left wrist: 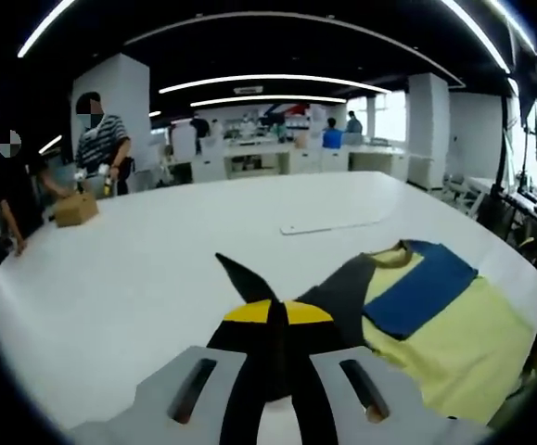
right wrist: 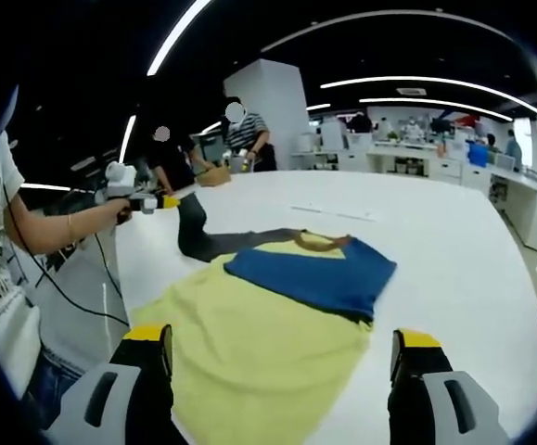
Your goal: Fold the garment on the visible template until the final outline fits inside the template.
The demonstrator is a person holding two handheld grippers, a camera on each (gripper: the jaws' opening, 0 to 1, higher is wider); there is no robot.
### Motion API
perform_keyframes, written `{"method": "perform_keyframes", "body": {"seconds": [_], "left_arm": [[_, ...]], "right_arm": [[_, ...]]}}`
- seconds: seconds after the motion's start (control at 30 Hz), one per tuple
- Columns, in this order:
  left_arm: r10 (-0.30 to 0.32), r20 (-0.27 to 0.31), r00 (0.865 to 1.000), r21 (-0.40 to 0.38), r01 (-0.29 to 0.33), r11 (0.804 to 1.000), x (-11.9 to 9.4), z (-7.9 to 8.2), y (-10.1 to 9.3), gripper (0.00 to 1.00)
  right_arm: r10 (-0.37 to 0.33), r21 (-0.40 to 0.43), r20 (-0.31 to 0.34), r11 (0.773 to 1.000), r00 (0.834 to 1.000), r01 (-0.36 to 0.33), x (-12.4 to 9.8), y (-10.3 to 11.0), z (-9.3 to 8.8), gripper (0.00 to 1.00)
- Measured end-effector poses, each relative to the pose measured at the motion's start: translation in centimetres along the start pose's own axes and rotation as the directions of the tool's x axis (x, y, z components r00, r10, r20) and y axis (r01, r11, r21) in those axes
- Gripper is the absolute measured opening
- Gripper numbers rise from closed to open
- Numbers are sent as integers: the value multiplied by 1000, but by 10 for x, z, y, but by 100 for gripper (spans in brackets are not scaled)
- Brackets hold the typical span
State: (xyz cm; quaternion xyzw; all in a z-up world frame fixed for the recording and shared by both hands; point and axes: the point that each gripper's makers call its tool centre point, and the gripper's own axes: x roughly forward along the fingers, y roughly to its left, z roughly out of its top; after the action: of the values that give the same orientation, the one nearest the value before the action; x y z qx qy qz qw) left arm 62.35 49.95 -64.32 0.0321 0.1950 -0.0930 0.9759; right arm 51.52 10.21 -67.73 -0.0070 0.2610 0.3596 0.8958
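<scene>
- Left gripper view: my left claw (left wrist: 277,320) is clenched on a dark grey sleeve of the garment (left wrist: 435,315), which lies to the right on the white desk (left wrist: 138,269).
- Right gripper view: my right claw (right wrist: 282,357) is spread wide, released, over the near yellow part of the garment (right wrist: 277,315); the left claw (right wrist: 161,201) lifts the sleeve at far left.

ceiling light strips (left wrist: 277,82) | white pillars (right wrist: 277,116) (square) | rear counters (left wrist: 287,158)

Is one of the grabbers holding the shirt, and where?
Yes. The left gripper is shut on the shirt, pinching its dark grey sleeve near the end. The right gripper holds nothing.
</scene>
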Motion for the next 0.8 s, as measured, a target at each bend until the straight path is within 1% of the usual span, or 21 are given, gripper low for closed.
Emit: {"method": "perform_keyframes", "body": {"seconds": [0.23, 0.3, 0.4, 0.7, 0.8], "left_arm": [[-68, 23, 997, 10, 68, 998, 14, 12, -33, 1], [-103, 16, 995, 29, 102, 994, 20, 12, -44, 0], [-133, 9, 991, 48, 132, 990, 26, 13, -58, 0], [-215, 30, 976, 53, 214, 975, 41, 23, -102, 0], [-248, 41, 968, 45, 246, 968, 45, 29, -120, 0]], "right_arm": [[19, -15, -3, 1000, 1000, -19, 1, 5, -1, 98], [20, -18, -5, 1000, 1000, -20, 1, 6, -1, 98], [25, -26, -7, 999, 1000, -25, 0, 7, -1, 98], [41, -39, -6, 998, 999, -41, -2, 11, -2, 99], [47, -40, -5, 998, 999, -47, -2, 13, -2, 99]]}}
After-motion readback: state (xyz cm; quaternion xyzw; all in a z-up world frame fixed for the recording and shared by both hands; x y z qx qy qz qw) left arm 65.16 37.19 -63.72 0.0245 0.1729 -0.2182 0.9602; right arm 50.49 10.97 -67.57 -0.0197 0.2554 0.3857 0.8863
